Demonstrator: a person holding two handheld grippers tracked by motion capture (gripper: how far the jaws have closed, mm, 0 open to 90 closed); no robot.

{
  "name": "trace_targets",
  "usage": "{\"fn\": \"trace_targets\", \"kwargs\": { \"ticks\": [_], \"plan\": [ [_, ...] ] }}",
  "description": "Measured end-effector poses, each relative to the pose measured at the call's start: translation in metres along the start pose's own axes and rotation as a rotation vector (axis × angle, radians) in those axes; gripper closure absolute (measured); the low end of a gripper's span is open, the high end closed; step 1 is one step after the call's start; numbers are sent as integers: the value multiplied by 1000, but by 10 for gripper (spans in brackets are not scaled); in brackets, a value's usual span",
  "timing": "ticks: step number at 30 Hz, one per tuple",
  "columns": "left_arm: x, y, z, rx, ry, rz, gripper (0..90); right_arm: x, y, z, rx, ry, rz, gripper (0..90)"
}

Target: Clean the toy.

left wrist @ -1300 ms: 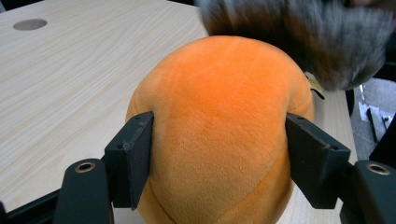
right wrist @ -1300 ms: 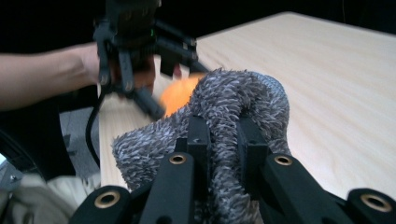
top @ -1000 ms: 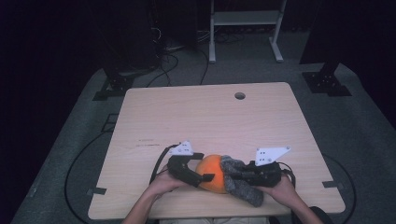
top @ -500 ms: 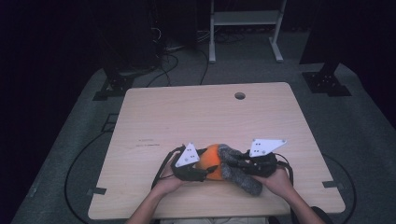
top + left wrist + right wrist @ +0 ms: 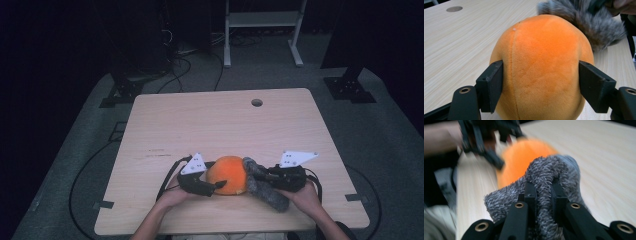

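The left hand-held gripper (image 5: 540, 86) has just been closing and reopening slightly; its pads now bracket the orange plush ball (image 5: 541, 67) at the near edge of the surface (image 5: 220, 120). The right hand-held gripper (image 5: 541, 195) is clamped on the grey fuzzy sock (image 5: 549, 175), touching the ball's right side, likely ready for pulling over.

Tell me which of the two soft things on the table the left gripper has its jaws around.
The orange plush ball: the left gripper has a jaw pressed on each side of it. The grey fuzzy cloth sits pinched in the right gripper.
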State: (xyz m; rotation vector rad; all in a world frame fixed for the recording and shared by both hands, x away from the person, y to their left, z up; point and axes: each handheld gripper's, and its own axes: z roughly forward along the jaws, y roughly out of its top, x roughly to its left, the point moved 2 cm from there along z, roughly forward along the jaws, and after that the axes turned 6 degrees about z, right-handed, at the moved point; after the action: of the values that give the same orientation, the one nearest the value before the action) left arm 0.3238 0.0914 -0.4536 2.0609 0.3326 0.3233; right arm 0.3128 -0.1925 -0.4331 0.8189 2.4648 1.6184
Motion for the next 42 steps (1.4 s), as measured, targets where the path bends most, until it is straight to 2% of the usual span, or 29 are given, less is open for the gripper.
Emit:
{"fn": "trace_targets", "kwargs": {
  "ticks": [2, 5, 7, 12, 15, 16, 17, 20, 23, 26, 27, 29, 34, 36, 39, 42],
  "plan": [
    [0, -1, -1, 7, -1, 3, 260, 1, 7, 6, -18, 24, 5, 784],
    [2, -5, -3, 19, -9, -1, 260, 0, 7, 16, 9, 22, -4, 785],
    [3, -7, -4, 22, -14, -1, 260, -4, 2, 16, 20, 20, 9, 784],
    [0, -5, -4, 31, -13, 16, 260, -16, -12, 7, 80, -44, 45, 784],
    [-5, -2, -1, 30, -9, 43, 261, -12, -4, -1, 6, -12, 50, 783],
    [-5, -1, -1, 34, -9, 51, 261, -10, 1, 0, -1, -6, 40, 783],
    [-6, 0, 0, 33, -9, 62, 262, -9, 4, 1, -5, -1, 34, 783],
    [-5, -2, -2, 37, -11, 55, 262, -8, 9, 13, 3, 12, 24, 783],
    [-3, -4, -3, 32, -18, 46, 261, -16, 2, 17, 25, 18, 61, 783],
    [-4, -3, -3, 29, -17, 48, 260, -21, -5, 12, 70, -37, 56, 783],
    [-4, -2, -3, 30, -16, 52, 259, -22, -8, 8, 80, -46, 68, 783],
    [-6, 1, -2, 34, -9, 67, 260, -21, -8, 3, 58, -36, 73, 783],
    [-14, 7, 2, 42, 5, 115, 266, 2, 16, 1, -16, 17, -2, 783],
    [-16, 8, 1, 48, 9, 135, 266, 7, 23, 9, -6, 19, -38, 782],
    [-15, 6, 1, 45, 1, 126, 267, 4, 21, 19, 21, 25, -32, 783],
    [-13, 5, 1, 36, -4, 115, 268, -6, 12, 19, 10, 34, 20, 783]
  ]
}}
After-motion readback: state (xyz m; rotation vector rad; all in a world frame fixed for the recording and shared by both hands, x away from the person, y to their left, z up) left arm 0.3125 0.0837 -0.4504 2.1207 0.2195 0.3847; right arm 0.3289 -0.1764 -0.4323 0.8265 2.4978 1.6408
